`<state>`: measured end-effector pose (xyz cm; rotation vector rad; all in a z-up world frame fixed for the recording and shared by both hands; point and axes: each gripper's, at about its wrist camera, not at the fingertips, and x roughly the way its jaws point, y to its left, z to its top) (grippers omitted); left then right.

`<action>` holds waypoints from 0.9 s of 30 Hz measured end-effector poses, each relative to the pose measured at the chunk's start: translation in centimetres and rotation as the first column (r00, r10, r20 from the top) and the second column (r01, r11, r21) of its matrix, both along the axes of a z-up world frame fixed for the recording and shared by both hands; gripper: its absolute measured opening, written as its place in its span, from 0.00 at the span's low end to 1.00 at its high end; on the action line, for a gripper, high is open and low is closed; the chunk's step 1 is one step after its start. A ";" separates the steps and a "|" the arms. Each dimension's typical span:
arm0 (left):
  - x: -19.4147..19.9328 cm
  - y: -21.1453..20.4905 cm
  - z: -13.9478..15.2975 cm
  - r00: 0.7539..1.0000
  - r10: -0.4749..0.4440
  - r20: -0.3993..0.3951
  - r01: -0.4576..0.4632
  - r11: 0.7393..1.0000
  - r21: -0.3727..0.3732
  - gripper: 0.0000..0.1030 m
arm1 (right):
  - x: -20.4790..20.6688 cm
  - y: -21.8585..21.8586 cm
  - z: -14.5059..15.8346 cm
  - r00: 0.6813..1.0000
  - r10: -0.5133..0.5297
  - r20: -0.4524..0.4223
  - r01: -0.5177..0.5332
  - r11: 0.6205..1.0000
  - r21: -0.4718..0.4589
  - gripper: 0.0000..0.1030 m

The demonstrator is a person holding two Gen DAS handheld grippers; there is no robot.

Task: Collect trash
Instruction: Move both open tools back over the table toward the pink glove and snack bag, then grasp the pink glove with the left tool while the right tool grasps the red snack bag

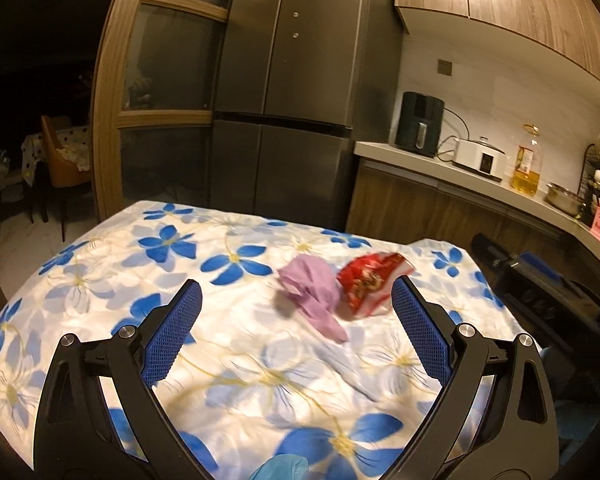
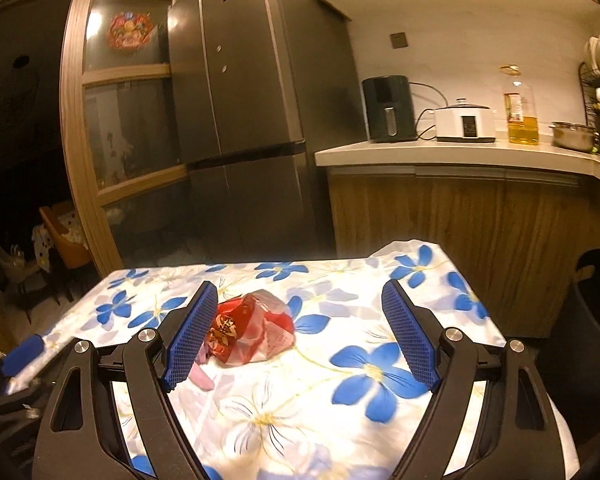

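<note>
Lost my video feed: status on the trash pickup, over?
Left gripper and right gripper open, empty. Red wrapper and purple scrap side by side on flowered tablecloth. Nothing blocking.

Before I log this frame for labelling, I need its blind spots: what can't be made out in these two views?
- Purple scrap: motion-blurred in the left view, so its material is unclear; in the right view the right gripper's left finger hides most of it.
- Red wrapper: print too small to read in both views.
- Black bin: cut off by the right view's edge; contents unseen.
- Blue glove: cut off by the left view's bottom edge.
</note>
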<state>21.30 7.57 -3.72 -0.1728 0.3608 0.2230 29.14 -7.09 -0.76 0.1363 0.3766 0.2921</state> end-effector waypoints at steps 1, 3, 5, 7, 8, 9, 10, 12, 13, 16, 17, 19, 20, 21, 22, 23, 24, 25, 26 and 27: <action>0.1 0.2 0.1 1.000 0.003 0.004 -0.003 1.000 0.002 0.91 | 0.4 0.4 -0.2 1.000 0.001 -0.001 -0.001 1.000 -0.008 0.79; 0.5 0.6 0.2 1.000 0.011 0.013 -0.011 1.000 0.009 0.91 | 1.5 1.3 -0.7 1.000 0.004 -0.011 -0.005 1.000 -0.018 0.79; 1.2 1.3 0.2 1.000 0.023 0.019 -0.023 1.000 0.011 0.91 | 2.2 1.8 -1.2 1.000 0.005 -0.022 -0.005 1.000 -0.017 0.79; 1.8 1.8 0.4 0.999 0.035 0.025 -0.035 0.999 0.001 0.91 | 3.2 2.3 -1.6 1.000 0.006 -0.031 -0.006 1.000 -0.013 0.79; 2.0 2.0 0.5 0.999 0.039 0.029 -0.039 0.999 -0.004 0.91 | 3.6 2.6 -1.8 0.999 0.008 -0.034 -0.009 1.000 -0.011 0.79; 2.3 2.2 0.5 0.998 0.044 0.034 -0.044 0.999 -0.007 0.91 | 4.1 2.9 -2.0 0.999 0.009 -0.038 -0.010 1.000 -0.012 0.79; 2.7 2.3 0.5 0.998 0.049 0.037 -0.049 0.999 -0.008 0.91 | 4.5 3.2 -2.2 0.999 0.011 -0.040 -0.012 1.000 -0.017 0.79; 3.4 2.5 0.4 0.998 0.055 0.038 -0.054 0.999 -0.005 0.91 | 5.4 3.9 -2.8 0.999 0.017 -0.047 -0.018 0.999 -0.035 0.79; 3.6 2.5 0.2 0.998 0.056 0.037 -0.056 0.998 -0.003 0.91 | 5.8 4.3 -3.2 0.998 0.020 -0.053 -0.022 0.999 -0.048 0.79; 4.7 2.9 -0.9 0.998 0.066 0.013 -0.066 0.998 0.000 0.91 | 6.8 5.0 -4.5 0.995 0.042 -0.092 -0.048 0.997 -0.062 0.77; 5.0 3.0 -1.1 0.998 0.069 0.005 -0.069 0.998 -0.004 0.91 | 7.2 5.1 -4.8 0.993 0.047 -0.106 -0.054 0.997 -0.062 0.74; 5.7 3.4 -2.0 0.997 0.072 -0.020 -0.072 0.997 -0.027 0.91 | 7.7 5.2 -5.3 0.989 0.061 -0.136 -0.069 0.996 -0.058 0.70; 6.0 3.5 -2.3 0.997 0.070 -0.031 -0.071 0.997 -0.037 0.91 | 7.7 5.3 -5.4 0.988 0.067 -0.142 -0.076 0.996 -0.056 0.67; 6.2 3.5 -2.5 0.997 0.068 -0.036 -0.070 0.997 -0.040 0.91 | 7.8 5.4 -5.6 0.986 0.075 -0.149 -0.084 0.995 -0.055 0.65; 6.5 3.4 -2.7 0.997 0.068 -0.042 -0.070 0.997 -0.036 0.91 | 7.8 5.5 -5.7 0.984 0.086 -0.154 -0.095 0.994 -0.054 0.58; 6.8 3.3 -2.9 0.997 0.067 -0.049 -0.069 0.997 -0.034 0.91 | 7.9 5.7 -5.8 0.983 0.094 -0.156 -0.103 0.993 -0.054 0.49; 6.9 3.2 -3.0 0.997 0.064 -0.052 -0.066 0.997 -0.035 0.91 | 7.9 5.8 -5.9 0.981 0.106 -0.159 -0.116 0.992 -0.053 0.44; 7.0 3.2 -3.1 0.997 0.064 -0.054 -0.066 0.997 -0.037 0.91 | 7.9 5.9 -5.9 0.980 0.117 -0.161 -0.126 0.991 -0.051 0.35; 7.2 3.2 -3.2 0.996 0.064 -0.056 -0.066 0.997 -0.038 0.91 | 8.0 5.9 -5.9 0.979 0.121 -0.162 -0.130 0.990 -0.051 0.33; 7.3 3.2 -3.3 0.996 0.064 -0.059 -0.066 0.997 -0.042 0.91 | 7.9 5.9 -6.0 0.979 0.126 -0.160 -0.135 0.990 -0.047 0.31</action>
